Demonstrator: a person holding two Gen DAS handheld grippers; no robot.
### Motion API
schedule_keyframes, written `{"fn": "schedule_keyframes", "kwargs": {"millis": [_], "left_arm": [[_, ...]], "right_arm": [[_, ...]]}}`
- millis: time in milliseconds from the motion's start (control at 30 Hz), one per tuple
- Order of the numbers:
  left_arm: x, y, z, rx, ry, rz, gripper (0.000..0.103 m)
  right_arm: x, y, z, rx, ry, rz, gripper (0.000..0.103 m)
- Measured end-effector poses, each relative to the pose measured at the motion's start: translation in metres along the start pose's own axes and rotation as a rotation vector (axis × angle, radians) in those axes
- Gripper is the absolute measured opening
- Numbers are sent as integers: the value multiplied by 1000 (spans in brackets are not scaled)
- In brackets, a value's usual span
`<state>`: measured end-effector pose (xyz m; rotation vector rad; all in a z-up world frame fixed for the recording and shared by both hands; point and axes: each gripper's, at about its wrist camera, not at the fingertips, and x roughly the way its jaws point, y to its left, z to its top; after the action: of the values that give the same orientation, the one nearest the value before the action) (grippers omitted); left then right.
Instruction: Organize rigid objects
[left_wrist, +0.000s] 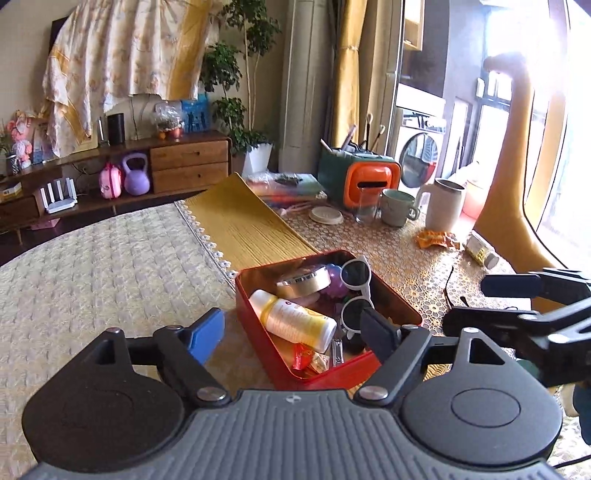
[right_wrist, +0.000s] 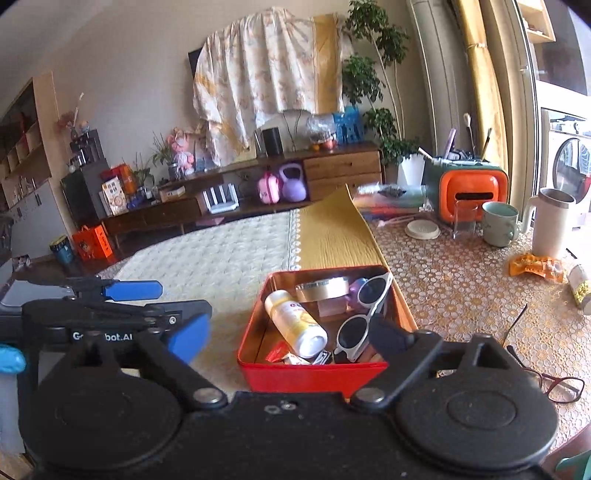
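Observation:
A red tin box (left_wrist: 400, 308) (right_wrist: 314, 373) sits on the table in front of both grippers. It holds a white and yellow bottle (left_wrist: 293, 319) (right_wrist: 295, 321), white sunglasses (left_wrist: 356, 291) (right_wrist: 364, 312), a round silver tin (left_wrist: 304, 280) (right_wrist: 323, 288), a purple ball (left_wrist: 335, 277), nail clippers (left_wrist: 338, 352) and wrappers. My left gripper (left_wrist: 295, 332) is open and empty, its jaws straddling the box's near corner. My right gripper (right_wrist: 288, 336) is open and empty, just in front of the box. The right gripper shows at the right of the left wrist view (left_wrist: 513, 295).
Thin-framed glasses (right_wrist: 546, 373) lie on the table right of the box. Further back stand a white jug (left_wrist: 445, 203), a green mug (left_wrist: 397, 206), a glass (left_wrist: 367, 205), an orange-fronted holder (left_wrist: 373, 181), an orange wrapper (left_wrist: 437, 239) and a small jar (left_wrist: 480, 251). A yellow runner (left_wrist: 243, 225) lies behind the box.

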<state>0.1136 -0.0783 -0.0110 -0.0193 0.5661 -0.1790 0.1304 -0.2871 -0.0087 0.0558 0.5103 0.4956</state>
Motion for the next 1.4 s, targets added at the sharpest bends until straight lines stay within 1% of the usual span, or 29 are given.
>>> {"fn": "schedule_keyframes", "kwargs": {"millis": [33,100,233,300,367,500,567,667,767,967,1167,1400], "left_arm": [[-2,1,0,-2,-2,3,86],[-4,2,-1,-6,-6,0,86],[-7,4,-4,-14,-8,-14,87],[-9,3,-5,-16,-14,-13,92],[-12,3,-7,-17,-26,-17,99],[-16,0,-8,-5,-40,-29,100],[-16,-3,-8,5,-39,-21,103],[-16,-5,-10,5,-36,-25,103],[-14,-4,-12,-25,-20,-39,103],[-14,-3,-17,-39,0,-27,103],[-18,-3,-17,-39,-16,-8,103],[-18,-5,-17,-31,-16,2,103]], "right_arm": [[-3,1,-1,2,-11,-3,100],[-7,1,-3,1,-28,-9,103],[-11,1,-8,15,-45,-18,103],[-12,1,-12,28,-53,-27,103],[-13,-2,-16,53,-59,-37,103],[-12,-8,-21,96,-58,-52,103],[-12,-11,-24,108,-64,-59,103],[-15,-14,-28,121,-72,-73,103],[-16,-14,-31,118,-70,-94,103],[-21,-12,-38,136,-67,-110,103],[-18,-11,-41,152,-57,-117,103],[-18,-9,-40,147,-53,-117,103]]}}
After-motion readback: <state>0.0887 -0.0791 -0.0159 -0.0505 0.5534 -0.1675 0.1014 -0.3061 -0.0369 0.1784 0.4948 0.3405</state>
